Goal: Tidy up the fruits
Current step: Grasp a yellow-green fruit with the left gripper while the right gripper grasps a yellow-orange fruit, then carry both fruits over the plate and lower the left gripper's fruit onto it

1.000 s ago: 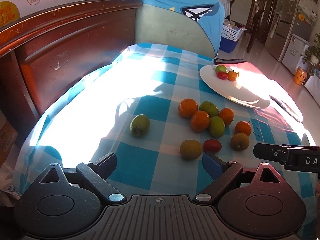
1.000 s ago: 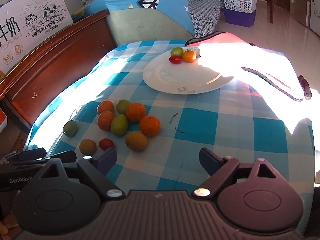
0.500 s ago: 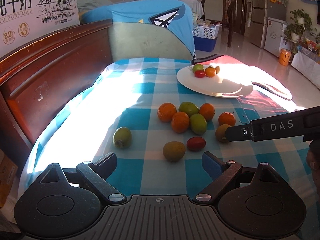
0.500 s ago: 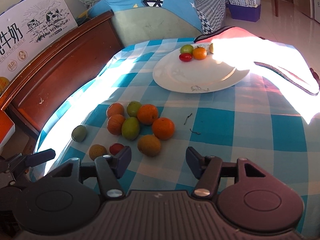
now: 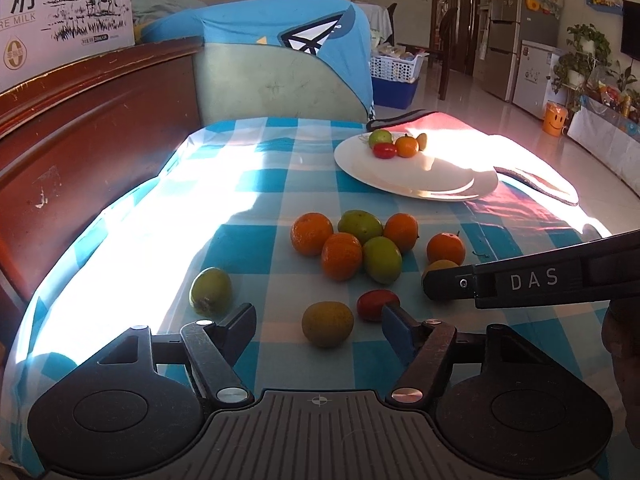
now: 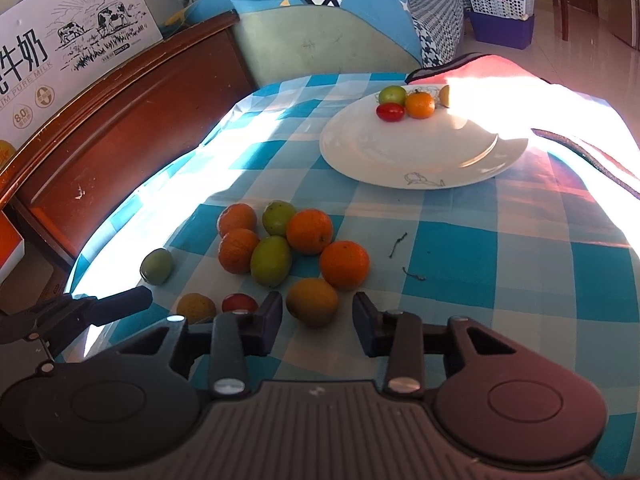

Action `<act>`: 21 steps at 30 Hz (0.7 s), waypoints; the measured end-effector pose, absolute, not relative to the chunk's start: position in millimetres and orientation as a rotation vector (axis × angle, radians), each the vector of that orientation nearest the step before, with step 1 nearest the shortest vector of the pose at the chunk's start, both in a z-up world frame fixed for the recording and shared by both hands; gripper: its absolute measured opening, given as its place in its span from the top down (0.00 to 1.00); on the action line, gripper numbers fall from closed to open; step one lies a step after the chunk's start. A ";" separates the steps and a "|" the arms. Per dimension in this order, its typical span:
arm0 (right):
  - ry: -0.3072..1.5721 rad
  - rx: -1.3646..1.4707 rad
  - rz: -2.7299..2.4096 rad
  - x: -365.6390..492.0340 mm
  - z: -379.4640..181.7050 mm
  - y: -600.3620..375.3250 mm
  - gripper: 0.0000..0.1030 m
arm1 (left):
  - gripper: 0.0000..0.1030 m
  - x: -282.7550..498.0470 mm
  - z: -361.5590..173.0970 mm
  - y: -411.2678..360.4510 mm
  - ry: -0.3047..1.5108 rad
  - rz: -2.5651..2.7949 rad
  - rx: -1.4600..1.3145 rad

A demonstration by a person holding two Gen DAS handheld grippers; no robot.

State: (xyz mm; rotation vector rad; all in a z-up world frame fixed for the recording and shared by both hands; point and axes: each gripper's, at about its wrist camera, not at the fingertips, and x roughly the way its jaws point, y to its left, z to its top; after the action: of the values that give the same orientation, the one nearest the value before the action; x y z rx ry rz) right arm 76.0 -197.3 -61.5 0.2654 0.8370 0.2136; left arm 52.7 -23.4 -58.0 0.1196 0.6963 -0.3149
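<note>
Jaws closing around brownish fruits (image 6: 312,302), checked tablecloth (image 6: 500,248) beyond bare.

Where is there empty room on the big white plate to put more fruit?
The white plate is bare across its whole near and middle part. Only its far rim is crowded: a green fruit, a red tomato and a small orange huddle there. The checked cloth right of the loose fruit pile is also free.

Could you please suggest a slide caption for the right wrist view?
Right tongs closing around a yellow-brown fruit on the checked tablecloth, four fruits already on the white plate.
</note>
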 end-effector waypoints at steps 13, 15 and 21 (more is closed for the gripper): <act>0.852 0.293 0.236 75.4 -62.5 -198.4 0.72 | 0.74 59.3 -68.4 -33.6 0.719 -0.359 0.148; 0.853 0.294 0.238 75.0 -62.5 -198.9 0.72 | 0.74 58.5 -67.0 -33.1 0.717 -0.363 0.140; 0.855 0.299 0.230 74.6 -61.7 -200.7 0.73 | 0.74 53.8 -57.8 -31.7 0.689 -0.352 0.136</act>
State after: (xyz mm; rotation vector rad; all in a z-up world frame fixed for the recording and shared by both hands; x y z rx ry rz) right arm 74.6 -200.7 -61.7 0.2991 0.8546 0.2297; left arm 53.8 -31.7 -57.8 0.1362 0.6894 -0.3520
